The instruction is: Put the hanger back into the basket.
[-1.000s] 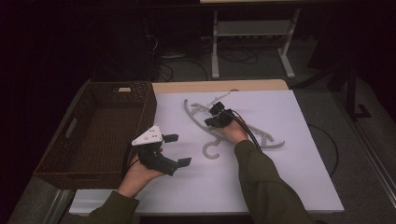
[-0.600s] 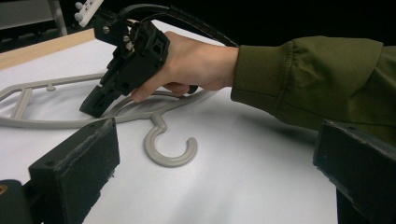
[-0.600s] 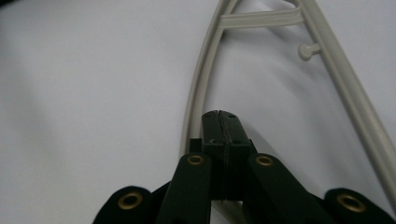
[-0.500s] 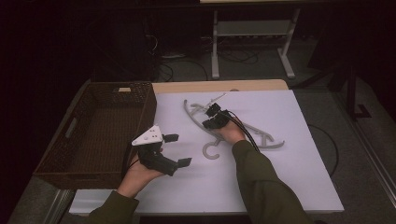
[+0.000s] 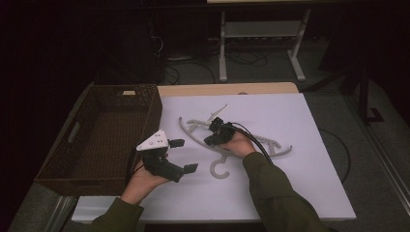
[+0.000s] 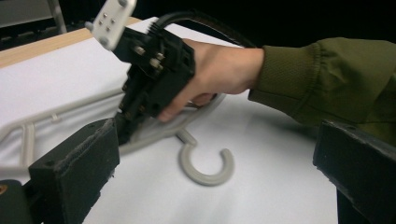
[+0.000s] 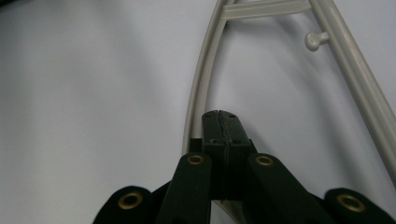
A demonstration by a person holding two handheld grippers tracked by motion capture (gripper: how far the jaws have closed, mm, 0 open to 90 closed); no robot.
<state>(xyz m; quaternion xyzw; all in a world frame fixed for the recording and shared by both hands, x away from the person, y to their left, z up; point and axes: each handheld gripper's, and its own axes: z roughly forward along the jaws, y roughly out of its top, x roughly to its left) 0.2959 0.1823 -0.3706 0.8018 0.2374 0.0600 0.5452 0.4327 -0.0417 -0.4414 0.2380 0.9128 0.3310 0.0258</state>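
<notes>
One wicker basket (image 5: 104, 130), nothing inside

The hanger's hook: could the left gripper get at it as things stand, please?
Probably yes: the hook lies bare on the white sheet just beside the left gripper, whose jaws stand open; the right gripper sits farther up the hanger.

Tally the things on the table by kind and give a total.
Coat hanger: 1
Wicker basket: 1
White sheet: 1
Total: 3
</notes>
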